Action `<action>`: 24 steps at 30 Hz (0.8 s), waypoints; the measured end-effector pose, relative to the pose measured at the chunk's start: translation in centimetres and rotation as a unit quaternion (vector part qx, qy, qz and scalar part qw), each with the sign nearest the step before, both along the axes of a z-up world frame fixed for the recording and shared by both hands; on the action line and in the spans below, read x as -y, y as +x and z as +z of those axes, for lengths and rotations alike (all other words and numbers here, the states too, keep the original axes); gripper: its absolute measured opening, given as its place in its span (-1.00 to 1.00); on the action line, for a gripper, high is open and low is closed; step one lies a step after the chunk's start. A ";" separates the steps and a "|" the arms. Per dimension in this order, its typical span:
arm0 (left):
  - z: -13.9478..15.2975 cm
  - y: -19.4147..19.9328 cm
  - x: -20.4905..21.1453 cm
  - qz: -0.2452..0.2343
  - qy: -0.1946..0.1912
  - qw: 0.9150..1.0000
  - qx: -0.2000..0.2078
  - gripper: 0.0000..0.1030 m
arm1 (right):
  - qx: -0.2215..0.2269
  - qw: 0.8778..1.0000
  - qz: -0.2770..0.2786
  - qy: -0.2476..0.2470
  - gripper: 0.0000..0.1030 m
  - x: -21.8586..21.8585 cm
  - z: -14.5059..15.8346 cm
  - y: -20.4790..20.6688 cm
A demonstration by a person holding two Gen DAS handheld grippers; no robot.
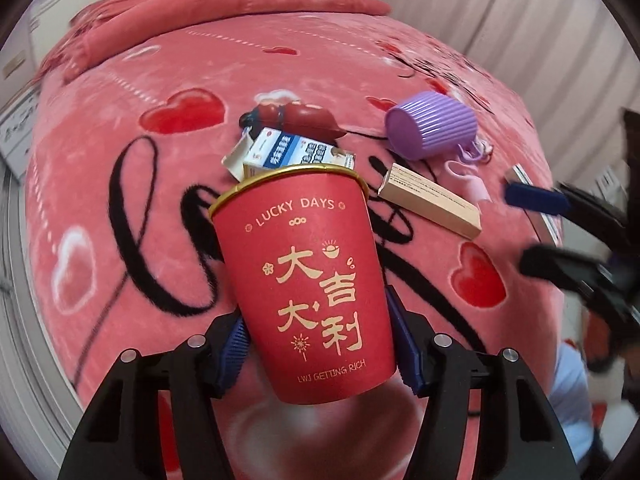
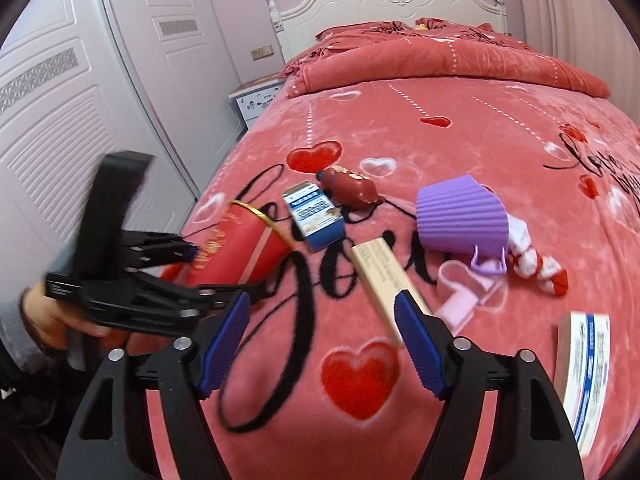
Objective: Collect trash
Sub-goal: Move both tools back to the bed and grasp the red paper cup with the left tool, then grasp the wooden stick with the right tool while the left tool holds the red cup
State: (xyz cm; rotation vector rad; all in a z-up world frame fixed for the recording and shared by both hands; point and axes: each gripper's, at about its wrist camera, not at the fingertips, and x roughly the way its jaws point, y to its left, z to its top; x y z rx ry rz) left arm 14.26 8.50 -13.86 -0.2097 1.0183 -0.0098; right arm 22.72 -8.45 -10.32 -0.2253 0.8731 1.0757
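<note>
Left gripper pinches the red cup, gold lettering reading "LUCKY DAYS" and "LWJ GETTING RICH". Right gripper spread wide above the blanket, beige box just ahead.

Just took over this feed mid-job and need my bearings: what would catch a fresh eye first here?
The red paper cup fills the left wrist view, clamped between the left gripper fingers above a pink heart-print blanket. Behind it lies scattered litter: a blue-and-white carton, a long beige box and a tipped purple ribbed cup. The right gripper hangs open over the blanket, near the beige box.
</note>
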 end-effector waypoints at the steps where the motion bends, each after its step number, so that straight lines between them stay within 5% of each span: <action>1: 0.2 0.0 -0.2 -0.007 -0.001 1.000 0.000 0.22 | -0.001 1.000 0.002 -0.006 0.26 -0.4 -0.4 0.4; 7: 0.2 0.6 -1.1 -0.032 -0.003 0.999 -0.004 0.22 | 0.018 0.999 0.006 -0.049 0.22 -2.1 -2.7 2.7; 14: -1.0 2.0 -1.1 -0.045 -0.004 0.999 -0.008 0.22 | 0.017 0.996 0.013 -0.091 -0.71 -2.8 -5.3 3.7; 24: 1.0 0.4 -0.3 -0.052 -0.007 0.999 0.010 0.22 | 0.013 0.998 0.000 -0.057 -0.71 -0.4 -2.4 0.2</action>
